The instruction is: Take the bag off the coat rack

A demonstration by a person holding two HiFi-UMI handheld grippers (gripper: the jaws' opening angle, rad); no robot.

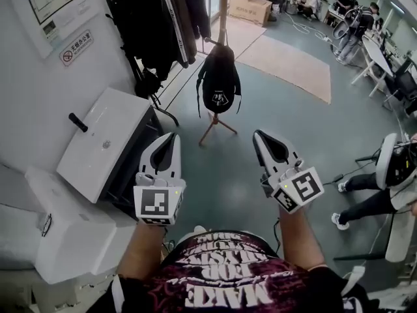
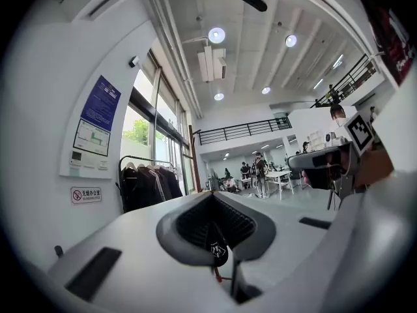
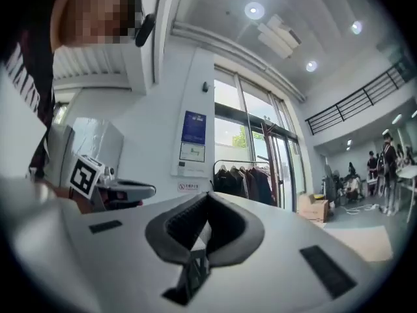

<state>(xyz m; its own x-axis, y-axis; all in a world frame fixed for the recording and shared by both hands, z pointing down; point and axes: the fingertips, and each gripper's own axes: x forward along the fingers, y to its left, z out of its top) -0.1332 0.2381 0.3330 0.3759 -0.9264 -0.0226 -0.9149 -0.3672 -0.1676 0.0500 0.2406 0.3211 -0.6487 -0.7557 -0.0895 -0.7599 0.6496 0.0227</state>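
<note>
A black bag with a white logo hangs from the wooden pole of the coat rack, above the rack's spread legs. My left gripper and right gripper are held side by side in front of me, short of the rack and apart from the bag. Both have their jaws together with nothing in them. In the left gripper view, the bag shows small through the notch of the left gripper. The right gripper points past it toward the wall and the hanging clothes.
A rail of dark coats hangs left of the rack by the white wall. A white cabinet stands close to my left gripper. Farther off are a cardboard box and a tan mat. A person's legs show at right.
</note>
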